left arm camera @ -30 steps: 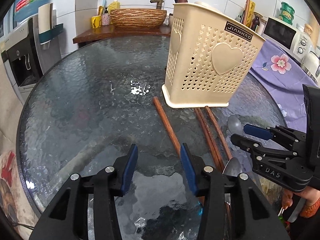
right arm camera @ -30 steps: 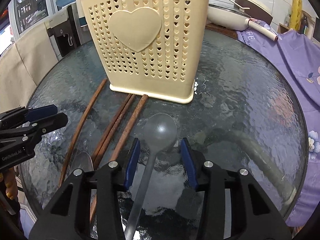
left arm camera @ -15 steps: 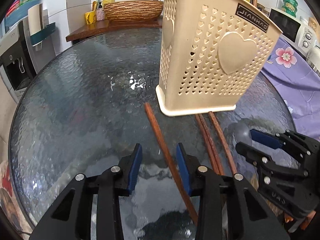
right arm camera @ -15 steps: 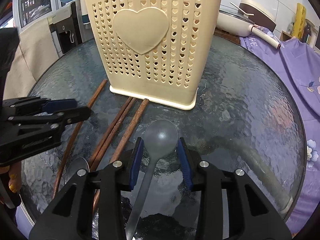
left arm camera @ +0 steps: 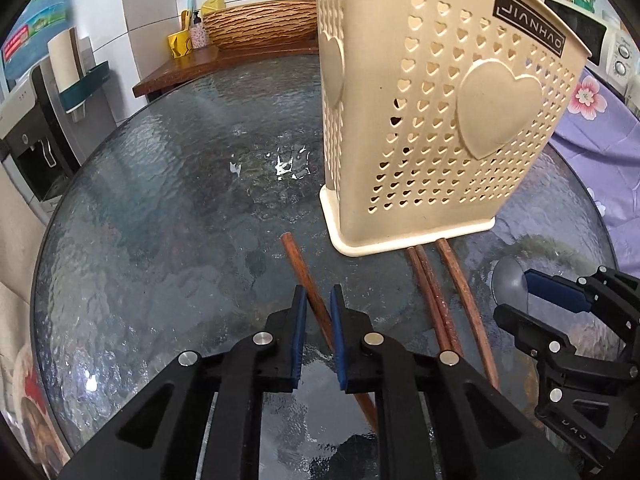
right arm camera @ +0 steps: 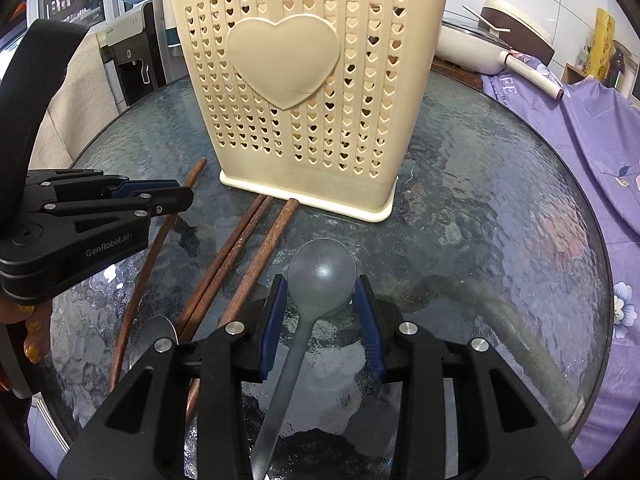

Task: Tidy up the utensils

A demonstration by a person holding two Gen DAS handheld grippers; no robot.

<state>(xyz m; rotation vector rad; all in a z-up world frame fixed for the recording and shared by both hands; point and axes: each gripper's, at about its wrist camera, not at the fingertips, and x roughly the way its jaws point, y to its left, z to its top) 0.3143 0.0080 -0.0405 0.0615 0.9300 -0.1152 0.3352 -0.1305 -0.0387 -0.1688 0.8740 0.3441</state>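
The utensil basket (left arm camera: pixel 436 120) stands on the desk (left arm camera: pixel 168 208), ahead of both claws. A single chopstick (left arm camera: pixel 310 300) lies between the left claw (left arm camera: pixel 319 300) fingers. Right of that claw lie three more chopsticks (left arm camera: pixel 434 300), their far ends at the basket's base. The spoon (right arm camera: pixel 320 276) lies between the right claw (right arm camera: pixel 320 292) fingers, bowl toward the basket. A metal spoon (right arm camera: pixel 154 336) lies left of the right claw.

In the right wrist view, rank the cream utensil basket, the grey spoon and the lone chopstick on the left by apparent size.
1. cream utensil basket, by far the largest.
2. and 3. grey spoon and lone chopstick: unsure. The chopstick is thinner, but the spoon lies nearer the camera.
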